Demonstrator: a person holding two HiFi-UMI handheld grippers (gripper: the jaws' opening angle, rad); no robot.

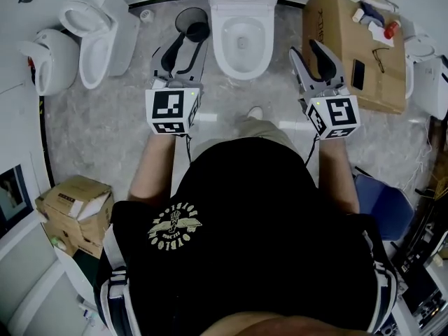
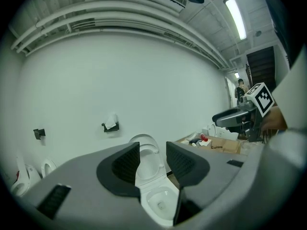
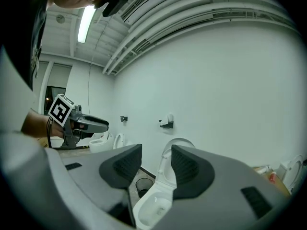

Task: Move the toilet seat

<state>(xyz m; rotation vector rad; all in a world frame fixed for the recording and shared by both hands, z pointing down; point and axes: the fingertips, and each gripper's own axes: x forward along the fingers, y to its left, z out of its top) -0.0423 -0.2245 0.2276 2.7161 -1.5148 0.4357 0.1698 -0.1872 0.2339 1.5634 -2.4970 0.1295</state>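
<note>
A white toilet (image 1: pixel 242 33) stands against the far wall, straight ahead of the person. Its seat and lid (image 2: pixel 146 151) are raised against the wall above the open bowl (image 2: pixel 160 202). My left gripper (image 1: pixel 183 47) hovers left of the bowl, open, with nothing between its fingers. On the bowl's right side my right gripper (image 1: pixel 313 53) is also open and empty. In the right gripper view the raised seat (image 3: pixel 169 163) shows through the gap of the jaws, well beyond them. Neither gripper touches the toilet.
A black bin (image 1: pixel 192 23) sits on the floor left of the toilet. A large cardboard box (image 1: pixel 353 47) with small items on it stands at the right. More toilets (image 1: pixel 98 37) line the left wall. Cardboard boxes (image 1: pixel 73 212) lie lower left. A paper holder (image 2: pixel 110 124) hangs on the wall.
</note>
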